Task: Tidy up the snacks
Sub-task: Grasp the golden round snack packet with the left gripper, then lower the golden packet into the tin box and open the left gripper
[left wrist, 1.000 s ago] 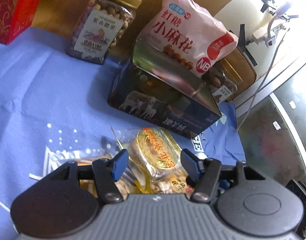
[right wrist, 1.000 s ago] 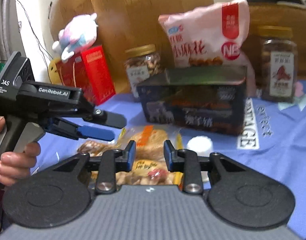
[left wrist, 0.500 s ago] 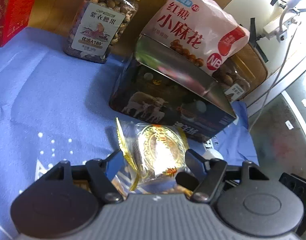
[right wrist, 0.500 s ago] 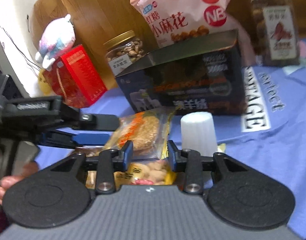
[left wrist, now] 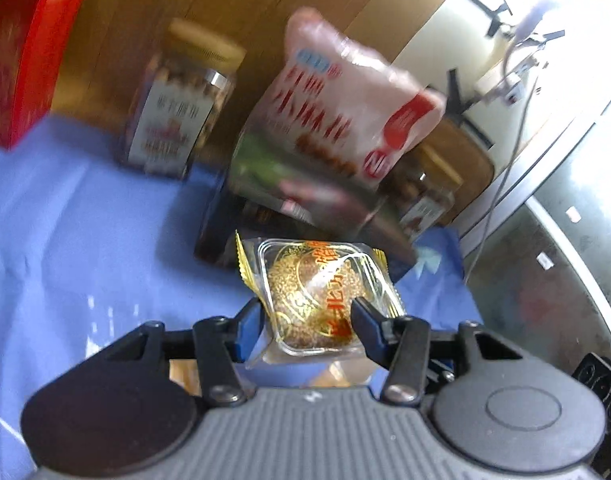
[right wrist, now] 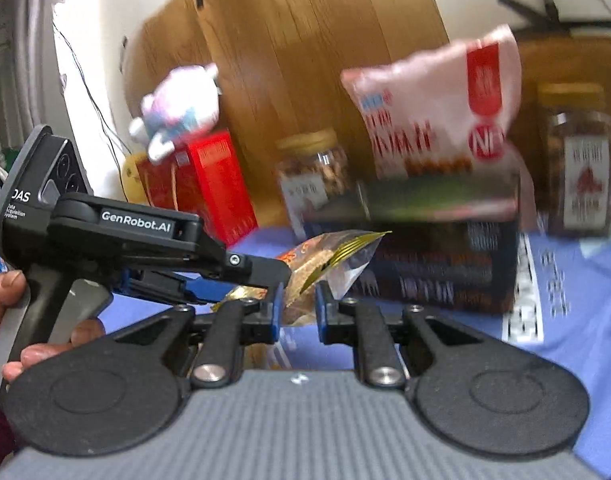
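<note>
Left gripper [left wrist: 307, 316] clamping wrapped pastry [left wrist: 315, 300] above blue cloth [left wrist: 85, 248]; right gripper [right wrist: 297, 304] narrowly open, empty

Daylight floods in from the upper right of the left wrist view, blowing the wall out to white. Motion blur smears the pink snack bag [left wrist: 357, 108] and nut jar [left wrist: 181, 100]; the wrapped sesame cake [left wrist: 313, 296] stays sharp. Fisheye bending curves the edges.

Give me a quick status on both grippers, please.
Left gripper shut on wrapped pastry, lifted. Right gripper open, empty. Dark box ahead.
</note>
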Motion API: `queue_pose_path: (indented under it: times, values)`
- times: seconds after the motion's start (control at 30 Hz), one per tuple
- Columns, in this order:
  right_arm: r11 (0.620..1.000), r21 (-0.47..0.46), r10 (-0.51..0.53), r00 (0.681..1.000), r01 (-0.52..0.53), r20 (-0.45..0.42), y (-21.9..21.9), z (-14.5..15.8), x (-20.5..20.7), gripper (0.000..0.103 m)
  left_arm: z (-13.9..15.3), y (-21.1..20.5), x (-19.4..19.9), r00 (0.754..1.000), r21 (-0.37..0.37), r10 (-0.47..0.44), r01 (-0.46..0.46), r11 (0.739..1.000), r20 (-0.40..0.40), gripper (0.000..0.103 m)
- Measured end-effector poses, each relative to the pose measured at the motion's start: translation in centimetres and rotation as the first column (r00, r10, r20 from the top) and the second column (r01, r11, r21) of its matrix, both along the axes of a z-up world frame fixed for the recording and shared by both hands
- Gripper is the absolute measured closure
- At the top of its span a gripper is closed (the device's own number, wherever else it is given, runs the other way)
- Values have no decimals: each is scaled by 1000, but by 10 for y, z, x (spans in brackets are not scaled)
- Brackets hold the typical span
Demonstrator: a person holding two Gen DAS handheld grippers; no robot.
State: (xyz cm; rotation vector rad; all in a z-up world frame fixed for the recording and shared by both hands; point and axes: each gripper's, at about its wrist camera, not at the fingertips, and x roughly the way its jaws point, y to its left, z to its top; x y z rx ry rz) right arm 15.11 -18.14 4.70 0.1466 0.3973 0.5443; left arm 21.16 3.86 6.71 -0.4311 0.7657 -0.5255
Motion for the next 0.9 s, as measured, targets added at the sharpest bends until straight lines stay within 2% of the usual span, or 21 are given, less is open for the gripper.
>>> queue_pose_path:
  times: [0.07,0.2,0.3,0.4,0.53,0.63,0.7,0.77,0.9]
  values:
    - [1000,-13,-10,999,10,38,1,10,8,83,12,-4,9,1000,18,-3,3,1000,29,55]
    - [999,6,-50,997,49,55,-7,20,35,83,29,-21,42,997,56,-4,0,998,74,55]
    - [995,44,-89,996,88,27,-16,18,64,83,31,-35,70,996,94,-7,-1,996,85,54]
    - [992,39,-120,993,120,-8,-16,11,89,83,24,-50,96,997,140,6,-16,990,73,54]
    - [993,14,-118,989,120,-84,-16,-3,110,75,7,-60,120,999,192,38,-44,980,36,54]
    - [990,8,-137,988,138,-74,-20,-4,104,52,1,-62,125,998,204,43,-50,978,37,52]
    - [987,16,-157,987,158,-42,-26,2,95,51,5,-62,121,997,204,42,-53,978,57,46]
    - [985,36,-171,985,171,-24,-35,9,85,51,14,-58,112,995,206,49,-66,976,89,46]
    - [978,85,-191,982,191,-8,-61,15,48,51,31,-48,76,990,142,-1,-18,990,138,45]
